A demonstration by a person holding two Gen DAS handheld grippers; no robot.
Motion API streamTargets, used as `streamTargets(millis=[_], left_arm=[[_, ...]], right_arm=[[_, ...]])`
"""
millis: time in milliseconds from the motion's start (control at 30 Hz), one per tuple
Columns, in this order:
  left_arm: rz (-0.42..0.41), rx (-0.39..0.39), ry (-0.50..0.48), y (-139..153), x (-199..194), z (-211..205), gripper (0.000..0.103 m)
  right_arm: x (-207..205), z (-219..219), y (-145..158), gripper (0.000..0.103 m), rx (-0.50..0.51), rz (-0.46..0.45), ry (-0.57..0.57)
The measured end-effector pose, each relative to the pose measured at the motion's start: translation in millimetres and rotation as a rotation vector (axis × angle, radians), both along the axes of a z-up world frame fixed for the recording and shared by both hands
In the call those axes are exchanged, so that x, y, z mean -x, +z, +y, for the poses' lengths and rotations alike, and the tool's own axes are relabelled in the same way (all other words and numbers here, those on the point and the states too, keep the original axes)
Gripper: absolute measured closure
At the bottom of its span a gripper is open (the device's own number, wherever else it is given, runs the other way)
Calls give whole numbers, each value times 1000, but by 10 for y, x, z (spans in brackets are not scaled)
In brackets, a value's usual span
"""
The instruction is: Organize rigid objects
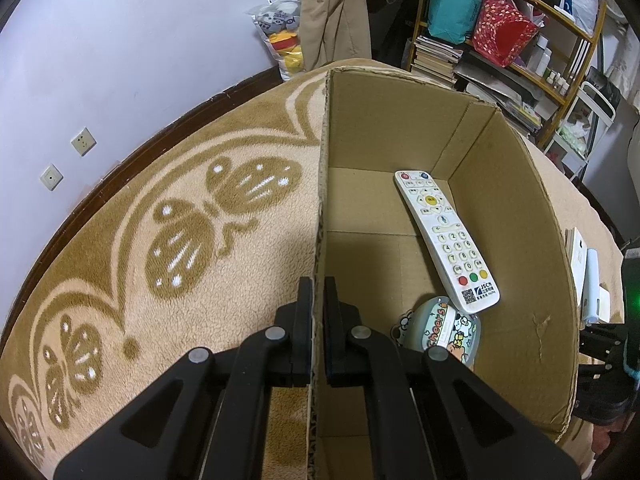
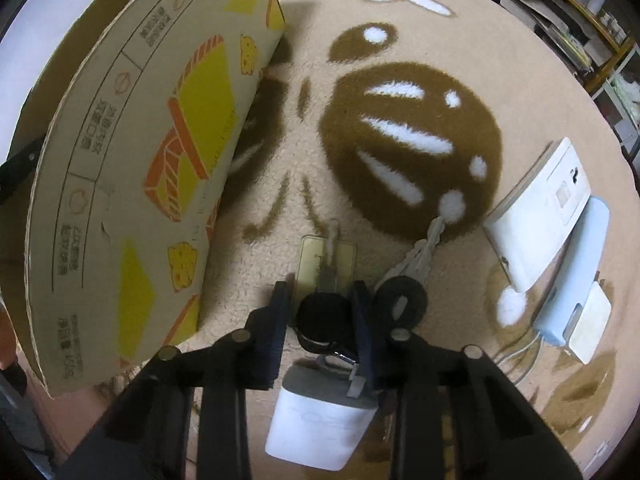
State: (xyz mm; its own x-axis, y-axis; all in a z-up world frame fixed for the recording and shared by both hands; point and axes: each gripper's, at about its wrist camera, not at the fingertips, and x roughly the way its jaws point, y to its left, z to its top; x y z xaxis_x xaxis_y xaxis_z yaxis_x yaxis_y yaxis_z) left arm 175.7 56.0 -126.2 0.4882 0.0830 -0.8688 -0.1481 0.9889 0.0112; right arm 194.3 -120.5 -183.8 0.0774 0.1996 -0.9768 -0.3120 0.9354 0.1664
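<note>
1. The left gripper (image 1: 318, 296) points steeply down, its jaws pressed together on the near left wall of the cardboard box (image 1: 520, 216), one finger outside, one inside.
2. The open-topped box stands on a tan patterned blanket (image 1: 160, 240).
3. Inside, nearest, lies a rounded pale-green case (image 1: 444, 330) with cartoon figures and the word "Cheers".
4. Past it a white remote control (image 1: 444, 236) rests on the box floor, its long axis running near-right to far-left, with the red power button at the far end. Its near end overlaps the case and bears "JSCN" beside a QR code; it has number keys and red, green and yellow buttons.
5. The right gripper (image 2: 320, 308) points almost straight down at the blanket, to the right of the box. Its jaws are part-way spread around a black-headed key (image 2: 322, 316) of a key bunch. Whether the pads touch it I cannot tell.
6. Nearer than the key lies a white charger block (image 2: 320, 428) with faint, unreadable lettering.
7. A clear tag (image 2: 326, 264) lies just beyond, its long axis pointing away. A second black-headed key (image 2: 404, 300) lies just right, blade angled far-right.
8. The box's outer wall (image 2: 132, 168), left, shows yellow and orange pictures and Chinese print that I cannot read.
9. Far right lie a white flat box (image 2: 540, 208) and a pale blue device (image 2: 576, 268), side by side.
10. Beyond the box stand shelves (image 1: 520, 40) with books and a black box marked "40".
</note>
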Motion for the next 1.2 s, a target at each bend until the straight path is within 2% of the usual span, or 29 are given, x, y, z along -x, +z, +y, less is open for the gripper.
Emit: streamTargets(millis=[133,400,633,800,1000,1100,1200], left_arm=[[0,2,2,1,2,-1,99],[0,1,1,-1,2,5,99],[1,-4,-2,-1,8,-2,99],[6,-16,-1,7,-3,-23,99],[6,-6,0,17,7,-15,99],[11,-11,-2,22,-7,-8,99],[20,-18,-5,28,-17,-25,99]], right_arm=[[65,71,22,71,24,-48,12],[17,-201,176,71,-66,-81,-134],[-60,-473,541,71,-131,-134,-189],[-113,-546,918,71,-161,-197,-169],[-232,-205,1426,71,-217,-293,-108],[-227,-34,1568,71,-269,-328,-64],[-186,181,1592,71,-295,-318,-21]])
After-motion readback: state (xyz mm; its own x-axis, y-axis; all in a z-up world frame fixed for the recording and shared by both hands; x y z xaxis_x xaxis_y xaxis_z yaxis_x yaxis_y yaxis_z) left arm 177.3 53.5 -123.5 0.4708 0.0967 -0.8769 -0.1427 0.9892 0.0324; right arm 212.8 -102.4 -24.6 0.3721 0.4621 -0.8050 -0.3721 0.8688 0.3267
